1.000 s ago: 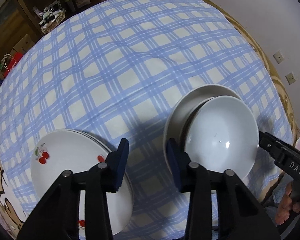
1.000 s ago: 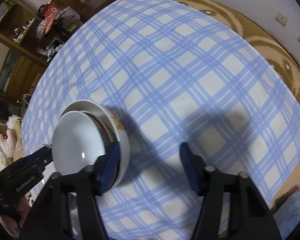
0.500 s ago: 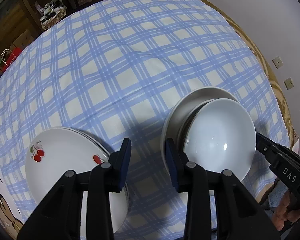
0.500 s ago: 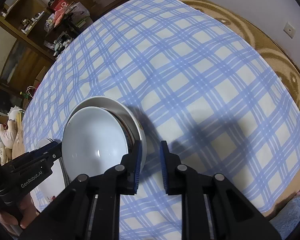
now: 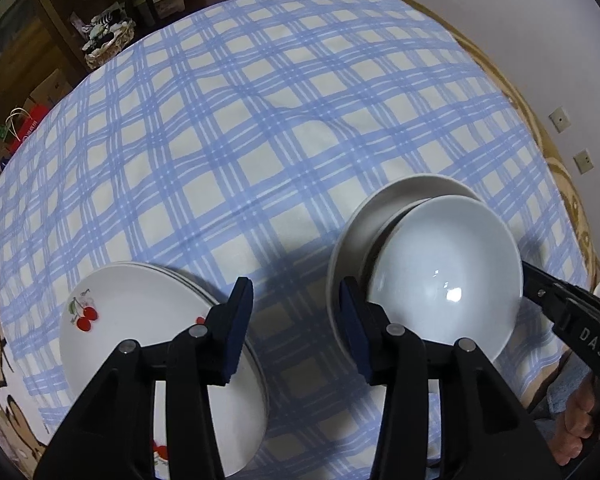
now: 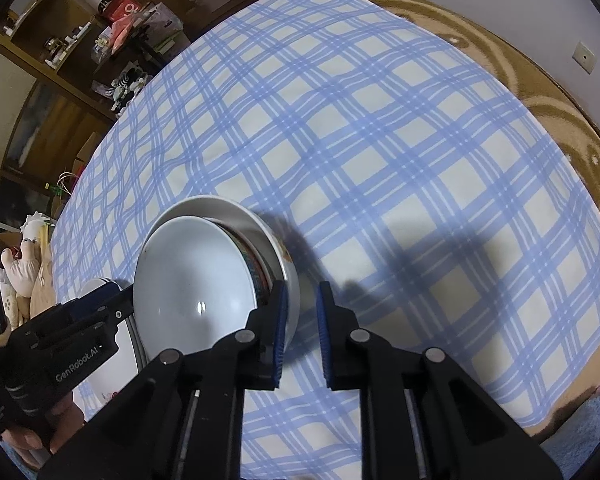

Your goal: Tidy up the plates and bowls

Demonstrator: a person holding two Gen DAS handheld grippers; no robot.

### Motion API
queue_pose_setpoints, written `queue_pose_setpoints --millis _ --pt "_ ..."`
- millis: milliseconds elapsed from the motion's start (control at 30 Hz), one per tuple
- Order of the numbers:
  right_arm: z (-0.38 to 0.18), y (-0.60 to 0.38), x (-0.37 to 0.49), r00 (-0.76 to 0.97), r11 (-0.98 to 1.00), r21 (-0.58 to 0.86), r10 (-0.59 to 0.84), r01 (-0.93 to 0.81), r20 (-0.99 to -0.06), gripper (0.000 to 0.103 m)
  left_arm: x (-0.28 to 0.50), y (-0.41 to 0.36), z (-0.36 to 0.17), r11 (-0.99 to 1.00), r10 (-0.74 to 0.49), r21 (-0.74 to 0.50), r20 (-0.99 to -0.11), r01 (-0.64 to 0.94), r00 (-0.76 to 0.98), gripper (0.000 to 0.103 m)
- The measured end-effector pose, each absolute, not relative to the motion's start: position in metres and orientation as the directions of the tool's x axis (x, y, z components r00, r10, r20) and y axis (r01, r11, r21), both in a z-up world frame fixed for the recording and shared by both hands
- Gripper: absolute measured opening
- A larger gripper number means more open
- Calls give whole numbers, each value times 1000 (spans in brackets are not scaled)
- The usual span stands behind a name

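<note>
bowl stack [image 5: 440, 276] beside left hand-held gripper [image 5: 296, 330]

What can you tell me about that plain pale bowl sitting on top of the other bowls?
The top bowl is plain, glossy, pale bluish-white, seemingly ceramic, and empty, with a light glinting inside. It sits tilted and off-centre in a patterned bowl, itself inside a wider white bowl, on the checked cloth.

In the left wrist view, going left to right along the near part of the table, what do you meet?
Stack of cherry-print plates → left gripper, nothing between its pads, jaws opening → stack of white bowls → right gripper, at the bowls' right rim.
</note>
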State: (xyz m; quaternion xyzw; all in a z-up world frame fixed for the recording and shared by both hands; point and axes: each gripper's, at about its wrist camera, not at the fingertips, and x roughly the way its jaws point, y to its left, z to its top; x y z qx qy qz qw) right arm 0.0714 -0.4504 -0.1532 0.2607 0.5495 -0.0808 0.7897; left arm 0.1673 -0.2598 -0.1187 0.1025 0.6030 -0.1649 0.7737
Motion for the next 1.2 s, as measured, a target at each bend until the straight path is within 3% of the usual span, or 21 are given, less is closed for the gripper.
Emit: queue_pose_setpoints --millis 67,233,300,600,700,867,1200 --pt "-153 -450 71 383 850 324 159 417 -910 15 166 -261 -118 923 -134 -40 -966 383 221 39" --pt "-154 -449 73 377 849 317 153 422 -914 12 165 -264 -118 919 -173 -85 -965 384 199 20" --pt "-153 -448 74 366 841 312 148 442 -919 12 164 -266 -120 915 -199 -118 -964 386 179 7" --pt "-156 -451 72 381 811 345 166 472 -910 12 166 -260 -123 922 -241 -167 -954 350 178 6" --pt "-156 -449 72 386 808 357 176 469 -906 6 168 -259 -125 923 -241 -173 -956 345 166 6" --pt "-155 -446 74 385 810 344 161 474 -909 5 168 -257 -126 923 -250 -185 -954 336 163 6" --pt "-154 -446 77 374 818 329 153 472 -915 5 171 -263 -126 921 -216 -150 -965 360 150 6"
